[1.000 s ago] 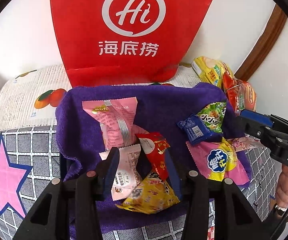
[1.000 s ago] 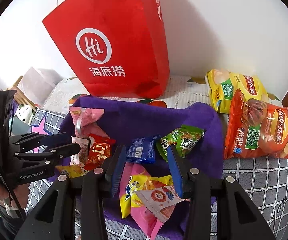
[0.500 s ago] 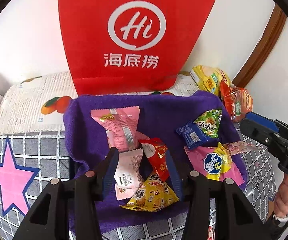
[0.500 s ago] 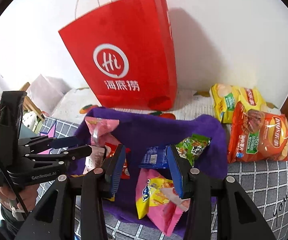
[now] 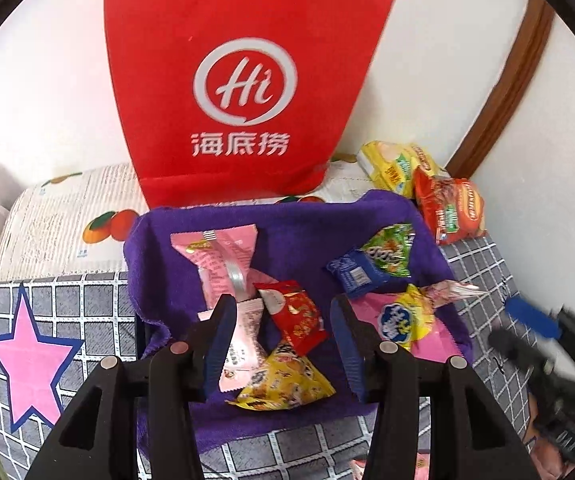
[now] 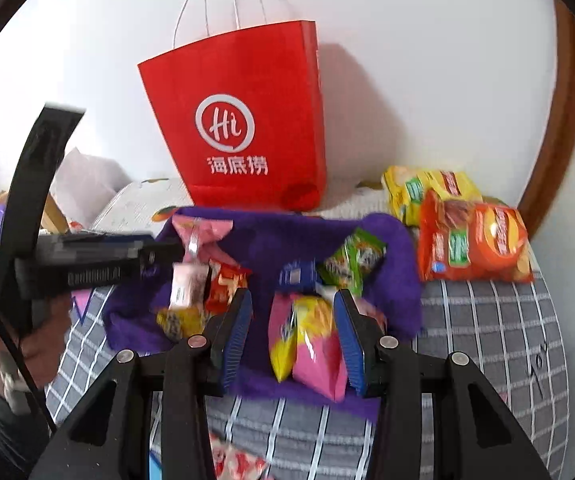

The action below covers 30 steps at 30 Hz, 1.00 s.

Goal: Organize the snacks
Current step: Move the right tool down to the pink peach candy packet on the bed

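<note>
Several snack packets lie on a purple towel (image 5: 299,236) (image 6: 263,236): a pink packet (image 5: 223,256), a red one (image 5: 299,316), a yellow one (image 5: 283,384), a blue one (image 5: 353,276), a green one (image 5: 391,250) and a pink-and-yellow bag (image 5: 403,320) (image 6: 311,344). A red paper bag (image 5: 239,92) (image 6: 243,128) stands behind the towel. My left gripper (image 5: 283,344) is open and empty above the red and yellow packets. My right gripper (image 6: 293,340) is open and empty, over the pink-and-yellow bag.
Two chip bags, yellow (image 6: 427,192) and orange (image 6: 475,244), lie right of the towel by the wall. The surface is a grey checked cloth (image 6: 487,320) with a pink star (image 5: 27,356). A wooden frame (image 5: 499,92) runs along the right wall.
Both grippers have pulled back and up from the towel, so the red bag and snacks look smaller. Both stay open and empty. The snacks have not moved.
</note>
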Each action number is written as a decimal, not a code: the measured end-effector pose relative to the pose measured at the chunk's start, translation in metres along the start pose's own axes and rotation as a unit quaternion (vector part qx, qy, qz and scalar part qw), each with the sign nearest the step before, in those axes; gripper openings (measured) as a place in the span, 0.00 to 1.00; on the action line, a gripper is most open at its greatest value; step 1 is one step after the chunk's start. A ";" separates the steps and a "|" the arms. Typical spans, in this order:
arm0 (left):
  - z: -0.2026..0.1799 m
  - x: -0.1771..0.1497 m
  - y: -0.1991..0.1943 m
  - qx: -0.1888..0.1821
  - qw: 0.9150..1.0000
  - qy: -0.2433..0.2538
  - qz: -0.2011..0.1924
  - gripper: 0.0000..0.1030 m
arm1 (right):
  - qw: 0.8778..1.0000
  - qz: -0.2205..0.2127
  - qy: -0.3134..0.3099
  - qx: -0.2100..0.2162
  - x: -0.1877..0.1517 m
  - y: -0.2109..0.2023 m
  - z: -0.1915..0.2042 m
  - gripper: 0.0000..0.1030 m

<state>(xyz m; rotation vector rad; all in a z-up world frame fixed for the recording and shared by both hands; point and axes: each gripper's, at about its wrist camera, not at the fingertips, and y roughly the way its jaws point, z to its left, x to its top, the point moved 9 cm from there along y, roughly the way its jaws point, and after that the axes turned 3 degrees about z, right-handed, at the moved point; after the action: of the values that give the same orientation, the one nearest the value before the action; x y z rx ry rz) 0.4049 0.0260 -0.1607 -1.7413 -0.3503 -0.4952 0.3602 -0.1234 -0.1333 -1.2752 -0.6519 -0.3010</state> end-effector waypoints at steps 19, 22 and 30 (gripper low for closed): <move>-0.039 -0.005 -0.036 -0.013 0.998 0.052 -0.030 0.54 | 0.993 0.111 0.028 0.036 -0.186 -0.006 -0.003 0.48; -0.040 -0.005 -0.036 -0.010 0.998 0.053 -0.031 0.54 | 0.994 0.109 0.012 0.028 -0.194 -0.001 0.003 0.53; -0.041 -0.006 -0.033 -0.005 0.998 0.055 -0.028 0.54 | 0.994 0.107 -0.014 -0.015 -0.197 0.019 0.001 0.55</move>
<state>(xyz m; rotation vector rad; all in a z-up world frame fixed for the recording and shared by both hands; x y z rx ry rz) 0.3779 -0.0060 -0.1286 -1.7103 -0.3199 -0.6314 0.2155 -0.1446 -0.2669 -1.3672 -0.5313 -0.1167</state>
